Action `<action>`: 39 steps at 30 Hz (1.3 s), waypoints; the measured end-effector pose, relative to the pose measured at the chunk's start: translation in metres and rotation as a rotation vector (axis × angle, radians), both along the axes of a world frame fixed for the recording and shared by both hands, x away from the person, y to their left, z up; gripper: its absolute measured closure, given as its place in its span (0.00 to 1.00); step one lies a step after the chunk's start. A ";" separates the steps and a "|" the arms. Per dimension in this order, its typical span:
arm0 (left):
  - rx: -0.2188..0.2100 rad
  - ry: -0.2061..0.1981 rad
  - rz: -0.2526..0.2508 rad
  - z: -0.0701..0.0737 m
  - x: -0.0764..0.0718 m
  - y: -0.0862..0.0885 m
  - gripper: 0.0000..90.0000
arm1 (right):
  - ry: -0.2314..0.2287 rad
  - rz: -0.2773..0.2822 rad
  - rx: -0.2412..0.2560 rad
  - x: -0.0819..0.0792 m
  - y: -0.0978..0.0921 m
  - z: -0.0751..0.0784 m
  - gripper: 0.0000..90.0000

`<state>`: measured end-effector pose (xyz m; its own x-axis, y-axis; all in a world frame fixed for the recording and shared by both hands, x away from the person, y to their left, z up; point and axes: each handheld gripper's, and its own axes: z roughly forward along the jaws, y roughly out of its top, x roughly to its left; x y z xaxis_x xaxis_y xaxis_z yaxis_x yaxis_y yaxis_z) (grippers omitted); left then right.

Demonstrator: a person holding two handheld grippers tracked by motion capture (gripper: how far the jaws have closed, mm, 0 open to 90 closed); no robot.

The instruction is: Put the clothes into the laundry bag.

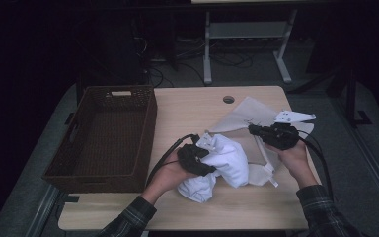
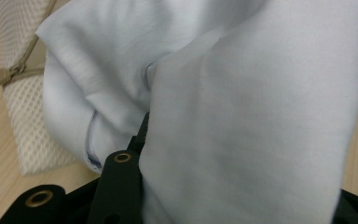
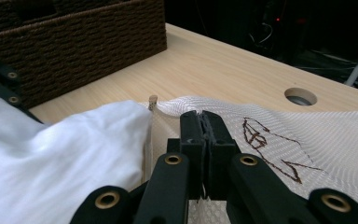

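Observation:
A bundled white cloth sits at the middle of the wooden table, partly on a white mesh bag that lies to its right. My left gripper is shut on the cloth's left side. In the left gripper view the cloth drapes over the jaws and hides one of them, with the mesh bag and its zipper pull behind. My right gripper is shut on the mesh bag's edge, just right of the cloth.
A dark brown wicker basket stands empty on the table's left half; it is close behind the cloth in the right gripper view. A round cable hole is near the far edge. Dark floor and desk legs lie beyond.

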<state>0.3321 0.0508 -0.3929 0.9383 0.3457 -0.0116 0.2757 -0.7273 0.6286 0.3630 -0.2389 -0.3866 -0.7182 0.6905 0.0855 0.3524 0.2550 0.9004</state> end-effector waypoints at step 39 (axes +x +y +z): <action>0.017 0.029 0.066 -0.022 0.041 -0.032 0.65 | 0.025 0.054 -0.039 -0.002 0.015 -0.009 0.97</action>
<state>0.3727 0.0187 -0.4149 0.9130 0.4067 -0.0317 0.3408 -0.7177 0.6073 0.3612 -0.2235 -0.3960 -0.7528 0.6537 0.0776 0.3592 0.3091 0.8806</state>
